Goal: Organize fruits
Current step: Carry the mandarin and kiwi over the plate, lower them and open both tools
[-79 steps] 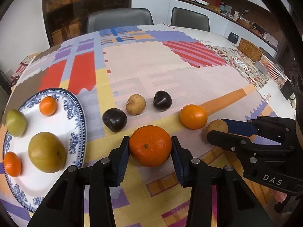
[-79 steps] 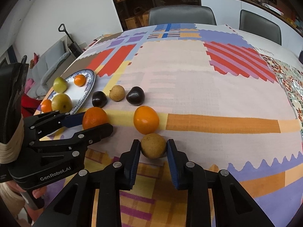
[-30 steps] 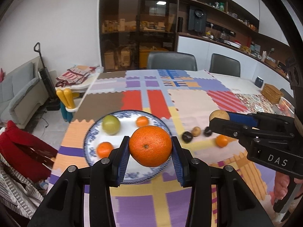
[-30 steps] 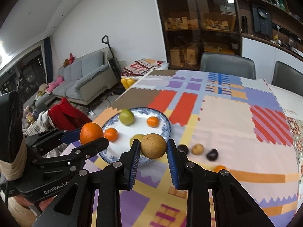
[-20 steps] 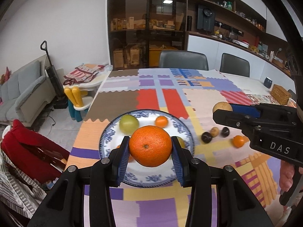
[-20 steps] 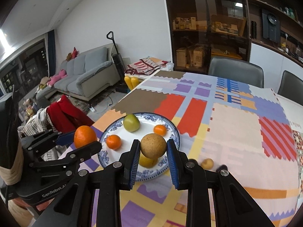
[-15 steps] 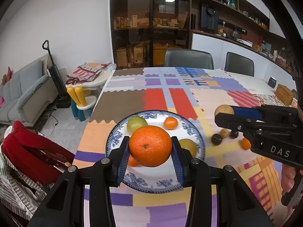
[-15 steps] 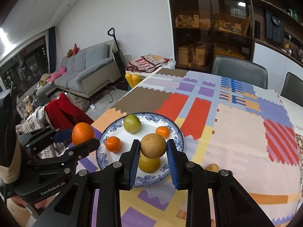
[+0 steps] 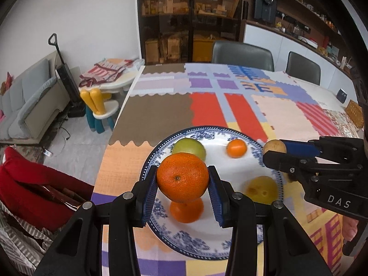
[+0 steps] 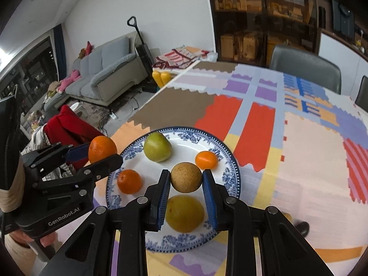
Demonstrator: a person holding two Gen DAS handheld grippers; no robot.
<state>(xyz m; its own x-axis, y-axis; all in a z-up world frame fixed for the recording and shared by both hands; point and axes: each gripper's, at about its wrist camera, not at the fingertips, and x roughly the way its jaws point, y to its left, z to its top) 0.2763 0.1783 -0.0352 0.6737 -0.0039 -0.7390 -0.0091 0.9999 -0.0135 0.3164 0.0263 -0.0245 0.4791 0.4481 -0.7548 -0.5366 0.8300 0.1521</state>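
This is a home, an open living and dining room. A grey sofa [image 10: 104, 73] with soft toys stands by the white wall, an upright vacuum cleaner [image 10: 141, 48] leaning beside it. A child's small table [image 9: 115, 80] with a yellow-backed kids' chair [image 9: 99, 108] sits on the floor. The dining table [image 9: 151, 115] wears a colourful patchwork cloth, with grey padded chairs [image 9: 242, 53] behind it. Glass-fronted cabinets [image 9: 188, 18] full of boxes and a long counter [image 9: 299, 43] with small appliances line the far wall
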